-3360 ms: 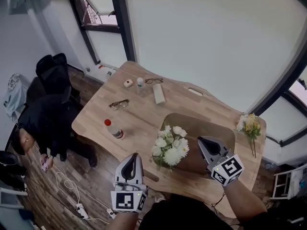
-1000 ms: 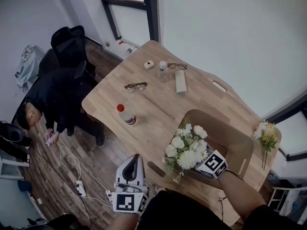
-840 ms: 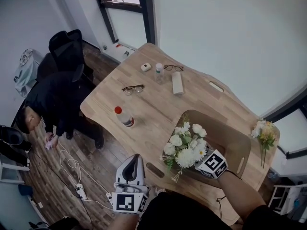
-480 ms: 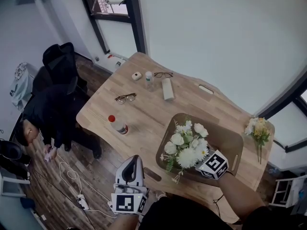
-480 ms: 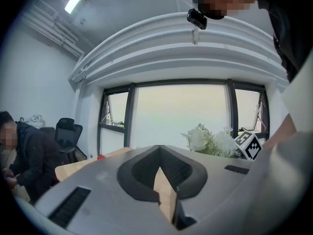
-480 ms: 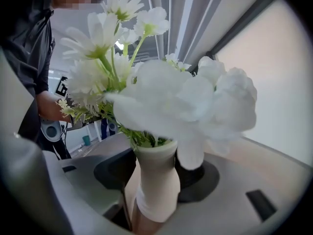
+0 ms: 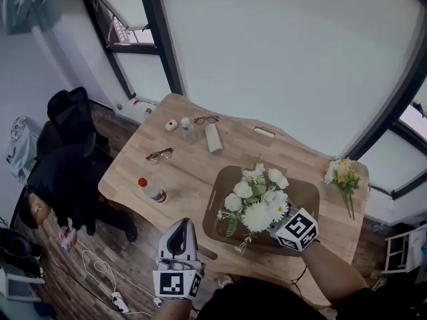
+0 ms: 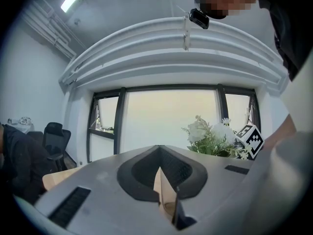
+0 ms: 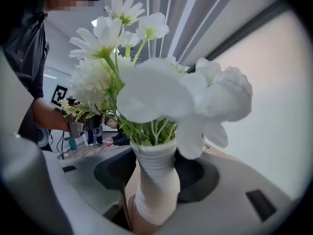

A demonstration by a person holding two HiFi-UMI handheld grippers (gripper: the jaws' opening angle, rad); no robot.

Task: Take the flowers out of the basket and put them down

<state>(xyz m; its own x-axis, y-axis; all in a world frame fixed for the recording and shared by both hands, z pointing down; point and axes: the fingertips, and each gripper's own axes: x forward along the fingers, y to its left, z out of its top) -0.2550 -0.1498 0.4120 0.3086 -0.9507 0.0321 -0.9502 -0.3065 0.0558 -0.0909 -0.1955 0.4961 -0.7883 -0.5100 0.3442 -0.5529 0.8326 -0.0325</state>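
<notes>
Flowers [image 7: 257,199], a white bunch, stand up between the jaws of the right tongs [image 7: 285,224]. The jaws clench the white-wrapped stem [image 9: 155,177], and the blooms fan out above and ahead of them. Under the bunch in the head view lies the brown basket [image 7: 223,179] on the tabletop [image 7: 187,159]. The left tongs [image 7: 180,232], jaws pressed together on nothing, hang well left of the bunch, nearer the person, past the tabletop's near edge. A yellow bunch [image 7: 343,173] lies beyond the right tongs at the far right edge.
</notes>
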